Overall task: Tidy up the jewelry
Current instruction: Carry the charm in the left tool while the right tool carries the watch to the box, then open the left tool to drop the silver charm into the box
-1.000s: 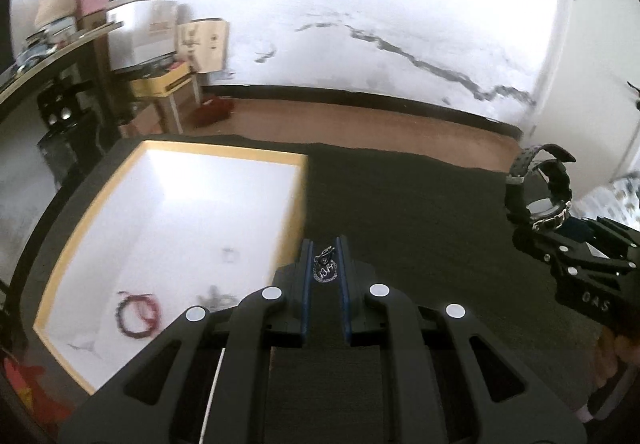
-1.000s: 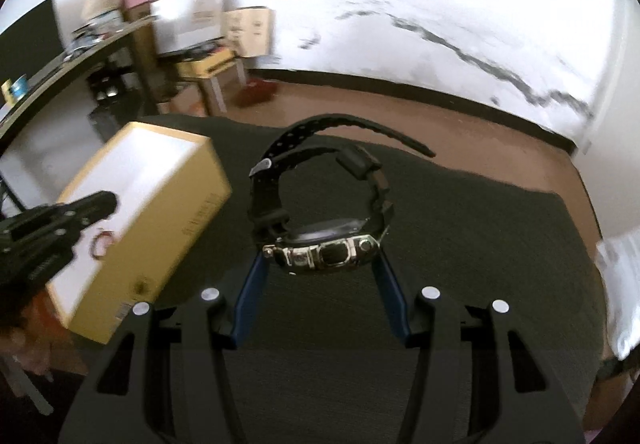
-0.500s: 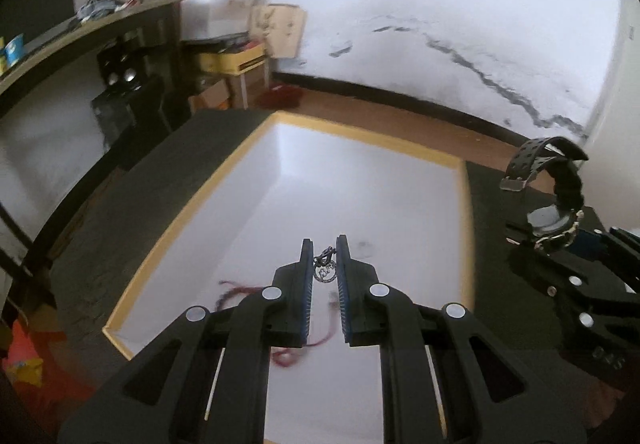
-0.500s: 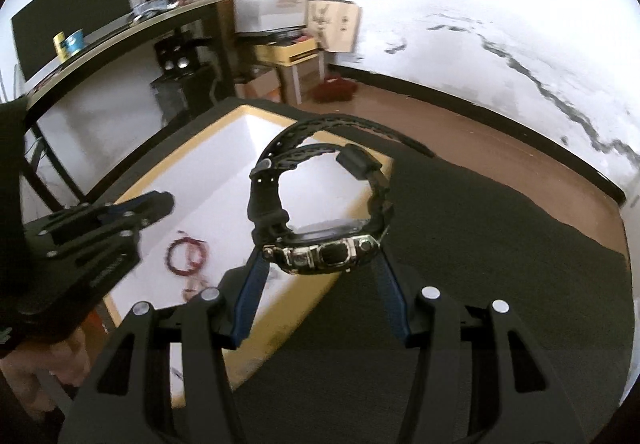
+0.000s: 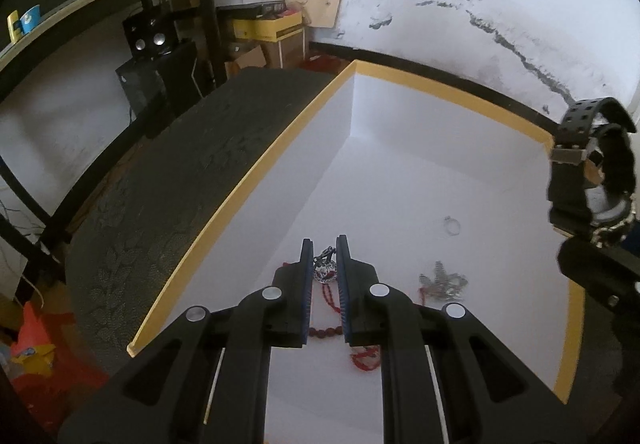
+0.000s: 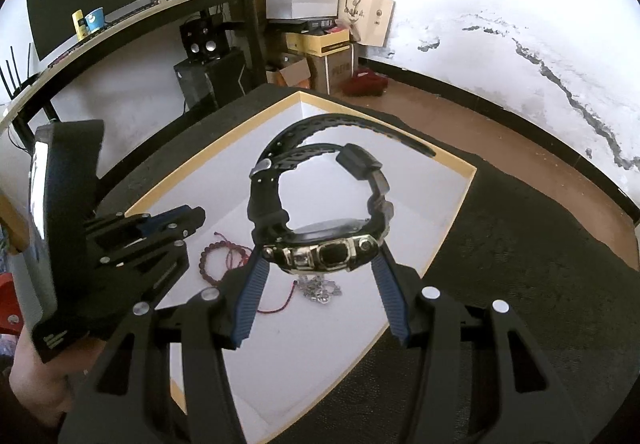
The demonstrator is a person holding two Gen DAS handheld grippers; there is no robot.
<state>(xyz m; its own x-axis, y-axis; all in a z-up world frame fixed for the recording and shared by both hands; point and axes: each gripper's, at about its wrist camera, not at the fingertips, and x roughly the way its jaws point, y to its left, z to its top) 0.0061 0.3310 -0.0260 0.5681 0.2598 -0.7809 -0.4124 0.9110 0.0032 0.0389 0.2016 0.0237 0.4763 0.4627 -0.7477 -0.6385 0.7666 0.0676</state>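
Watch [image 6: 320, 228], black strap, silver-trimmed case

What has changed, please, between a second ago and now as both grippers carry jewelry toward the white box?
Both grippers have swung leftward over the yellow-rimmed white box. The left gripper stays shut on the small silver pendant; the right gripper still clamps the black strapped wristwatch. Nothing was released.

My left gripper [image 5: 323, 244] covers part of the red bead bracelet [image 5: 362, 362]. The small charm [image 5: 325, 271] in its jaws is too small to identify. My right gripper [image 5: 592, 244] is cut by the frame edge. The watch [image 6: 320, 250] hides part of the silver chain [image 6: 320, 290].
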